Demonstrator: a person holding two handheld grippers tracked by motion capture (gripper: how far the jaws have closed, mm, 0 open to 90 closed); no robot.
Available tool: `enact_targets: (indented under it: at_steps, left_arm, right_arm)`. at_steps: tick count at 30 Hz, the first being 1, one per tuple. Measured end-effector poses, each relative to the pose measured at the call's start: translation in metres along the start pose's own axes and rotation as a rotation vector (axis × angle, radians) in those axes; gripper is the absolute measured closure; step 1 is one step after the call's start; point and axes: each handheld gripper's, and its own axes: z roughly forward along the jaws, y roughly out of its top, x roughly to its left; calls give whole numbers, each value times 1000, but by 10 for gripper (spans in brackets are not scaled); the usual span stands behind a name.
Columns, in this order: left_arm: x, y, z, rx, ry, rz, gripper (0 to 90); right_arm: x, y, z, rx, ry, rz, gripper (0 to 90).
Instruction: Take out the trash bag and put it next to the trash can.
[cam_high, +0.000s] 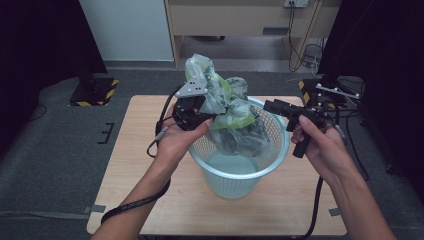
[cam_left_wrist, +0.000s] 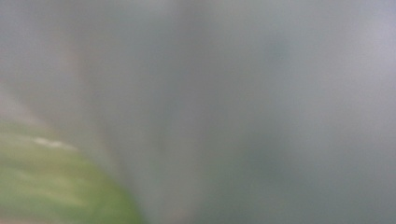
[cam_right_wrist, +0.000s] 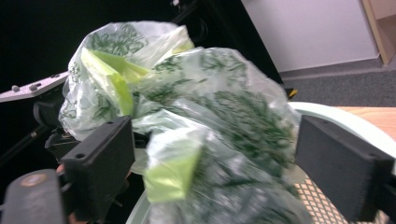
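A translucent plastic bag (cam_high: 225, 107) with green leaf print and lime patches hangs bunched over a pale blue mesh basket (cam_high: 235, 175) in the middle of the wooden table (cam_high: 145, 170). Its lower part dips inside the basket. My left gripper (cam_high: 206, 116) is at the bag's left side, shut on its plastic; in the left gripper view blurred grey-green film (cam_left_wrist: 187, 93) lies against the lens. My right gripper (cam_high: 268, 106) is at the basket's right rim. In the right gripper view its jaws (cam_right_wrist: 215, 158) stand wide apart, open, with the bag (cam_right_wrist: 210, 116) between and beyond them, pads not pressing.
Stand bases with yellow-black striping sit on the floor at back left (cam_high: 95, 90) and back right (cam_high: 325, 92), the right one with cables. A wooden cabinet (cam_high: 240, 20) stands behind. The basket's rim (cam_right_wrist: 327, 114) is just below the right jaw.
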Motion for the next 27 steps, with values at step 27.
enact_targets:
  at_steps: [27]
  left_arm:
    - [25,8,-57,-108,78,-42,861]
  right_arm:
    - [-47,-22,-33,-5,-110,56,51]
